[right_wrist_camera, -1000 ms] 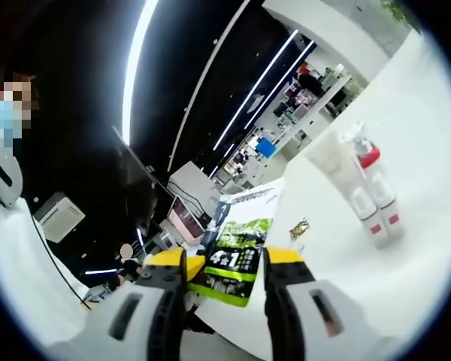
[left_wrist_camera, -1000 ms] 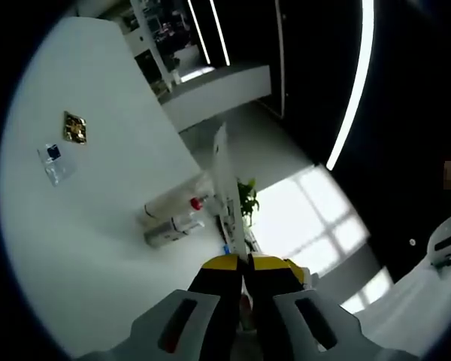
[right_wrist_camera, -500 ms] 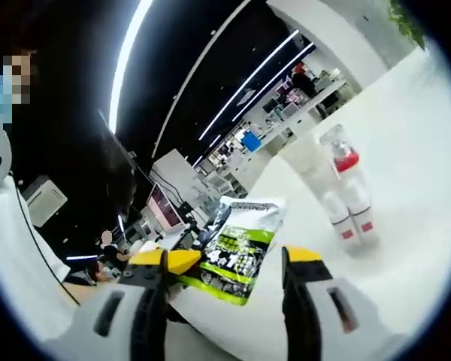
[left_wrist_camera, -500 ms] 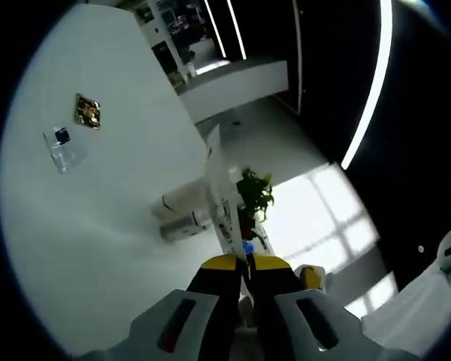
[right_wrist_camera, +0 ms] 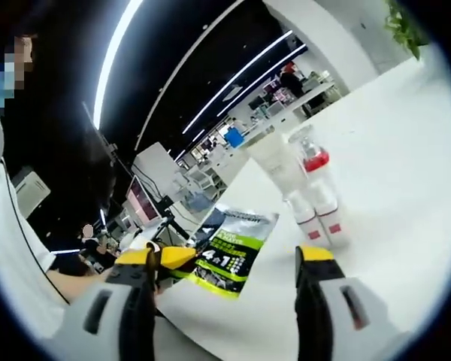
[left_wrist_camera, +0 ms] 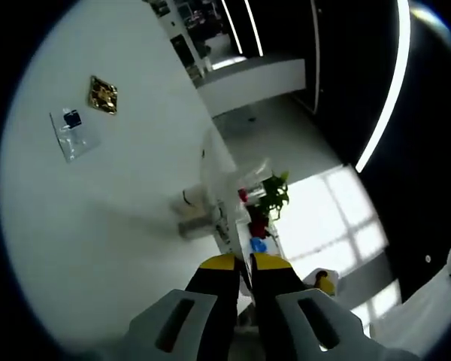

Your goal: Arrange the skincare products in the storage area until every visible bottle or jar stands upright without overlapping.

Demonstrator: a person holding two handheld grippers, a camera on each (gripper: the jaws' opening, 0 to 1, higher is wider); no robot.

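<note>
Right gripper [right_wrist_camera: 229,263] fingers wider; white table [right_wrist_camera: 406,150]

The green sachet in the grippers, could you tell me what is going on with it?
A person is handling it with two grippers. The left hand-held gripper is shut on the sachet, seen edge-on in the left gripper view. The right hand-held gripper is open, its jaws standing wide to either side of the sachet. Beyond, two bottles lie side by side on the white table, not yet stood upright.
</note>
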